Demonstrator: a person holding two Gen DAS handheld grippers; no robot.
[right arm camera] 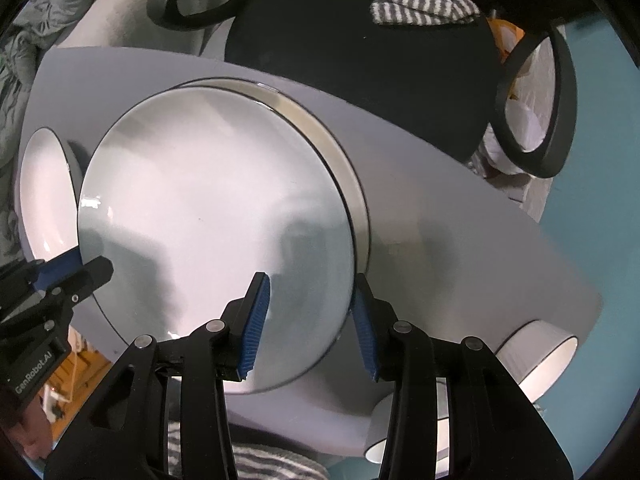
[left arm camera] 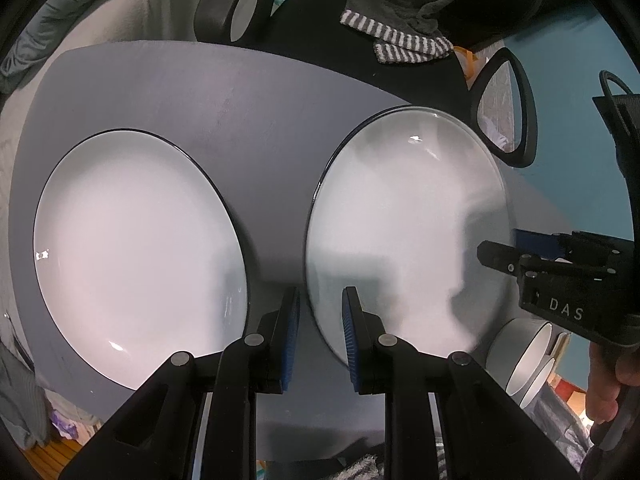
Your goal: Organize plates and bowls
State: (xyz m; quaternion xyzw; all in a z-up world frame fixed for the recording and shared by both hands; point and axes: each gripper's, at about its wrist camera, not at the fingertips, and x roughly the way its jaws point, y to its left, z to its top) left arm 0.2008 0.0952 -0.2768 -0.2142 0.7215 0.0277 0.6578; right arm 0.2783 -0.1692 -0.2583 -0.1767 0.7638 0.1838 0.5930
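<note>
Left wrist view: my left claw (left arm camera: pixel 322 312) straddles the left rim of the top plate (left arm camera: pixel 400 220), and from the right wrist it looks clenched on that rim, one pad over, one under. My right claw (right arm camera: pixel 312 316) has the opposite rim between its jaws; I cannot tell whether its pads press. This plate sits over a lower plate (right arm camera: pixel 356 184) right of centre on the grey table (left arm camera: pixel 240 100). A third plate (left arm camera: pixel 136 248) lies apart to the left. White bowls (right arm camera: pixel 536 356) stand at the near right corner.
</note>
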